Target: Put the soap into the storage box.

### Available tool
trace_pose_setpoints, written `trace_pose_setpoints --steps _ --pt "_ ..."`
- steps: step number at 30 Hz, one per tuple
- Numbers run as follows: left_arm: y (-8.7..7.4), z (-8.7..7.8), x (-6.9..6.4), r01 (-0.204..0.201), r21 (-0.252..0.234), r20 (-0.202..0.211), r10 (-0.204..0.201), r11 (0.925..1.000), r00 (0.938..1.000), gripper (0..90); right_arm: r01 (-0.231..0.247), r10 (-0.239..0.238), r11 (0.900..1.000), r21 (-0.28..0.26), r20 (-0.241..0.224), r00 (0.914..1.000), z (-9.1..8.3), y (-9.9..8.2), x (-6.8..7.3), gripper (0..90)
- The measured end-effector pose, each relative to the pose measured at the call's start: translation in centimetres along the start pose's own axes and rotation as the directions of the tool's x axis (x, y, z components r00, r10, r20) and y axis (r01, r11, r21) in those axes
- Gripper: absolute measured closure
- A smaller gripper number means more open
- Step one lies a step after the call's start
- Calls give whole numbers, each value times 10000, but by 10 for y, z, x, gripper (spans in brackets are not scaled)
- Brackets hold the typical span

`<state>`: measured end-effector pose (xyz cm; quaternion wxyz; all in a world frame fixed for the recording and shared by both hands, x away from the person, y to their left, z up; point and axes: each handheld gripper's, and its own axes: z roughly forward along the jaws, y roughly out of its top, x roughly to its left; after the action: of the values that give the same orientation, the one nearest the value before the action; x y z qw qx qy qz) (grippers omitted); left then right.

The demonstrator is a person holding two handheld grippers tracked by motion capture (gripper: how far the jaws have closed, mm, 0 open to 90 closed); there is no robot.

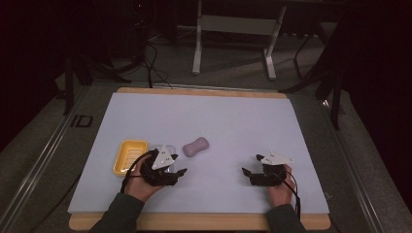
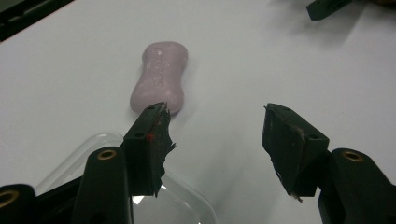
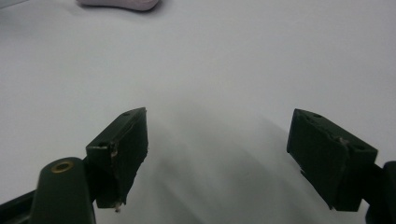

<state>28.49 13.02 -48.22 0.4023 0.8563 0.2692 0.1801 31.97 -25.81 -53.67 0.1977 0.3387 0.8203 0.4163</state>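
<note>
Soap bar (image 1: 196, 146), pink and waisted, lies flat on the white tabletop (image 1: 233, 121), left of centre and toward the near side. We read its long axis in the high view as running left-right with a slight tilt, right end a little farther from the person. In the left gripper view (image 2: 160, 77) it stretches away from the jaws, near end just past the left jaw tip, embossed lettering on top.

Just left of it we see a clear lid (image 1: 163, 149), partly under the left tool (image 1: 174, 174), then a yellow soap dish (image 1: 129, 156) beside that, close to the tabletop's left edge. Open white surface lies beyond the bar, to its right, and between the two tools.

Left tool, jaws spread (image 2: 215, 135), sits near the bar, the clear lid (image 2: 187, 205) beneath it. Right tool (image 1: 252, 175), jaws spread wide too (image 3: 217, 154), rests low over bare tabletop, well apart from the bar, whose edge shows at the top of the right gripper view (image 3: 119, 4). Both hands come in from the near edge; the wooden rim (image 1: 199, 221) shows there.
</note>
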Motion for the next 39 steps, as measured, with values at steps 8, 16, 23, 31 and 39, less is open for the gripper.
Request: trace_pose_setpoints --steps 8,16,23,31,39 --pt "8 4 11 121 295 235 -128 9995 9996 412 325 -325 9994 145 16 9995 1 1 3 203" --pt "19 9 21 56 350 234 -64 9994 9997 411 397 -397 9992 -67 -13 9992 -1 0 3 206" --pt "27 14 29 64 458 291 -77 9989 9995 411 378 -378 9992 -106 36 9993 -2 -1 5 205" --pt "33 19 38 84 488 317 -100 9988 9994 413 367 -367 9991 -195 10 9993 -2 -1 4 205" --pt "36 21 44 111 520 347 -129 9986 9993 417 393 -393 9990 -232 5 9992 -2 -1 4 205"
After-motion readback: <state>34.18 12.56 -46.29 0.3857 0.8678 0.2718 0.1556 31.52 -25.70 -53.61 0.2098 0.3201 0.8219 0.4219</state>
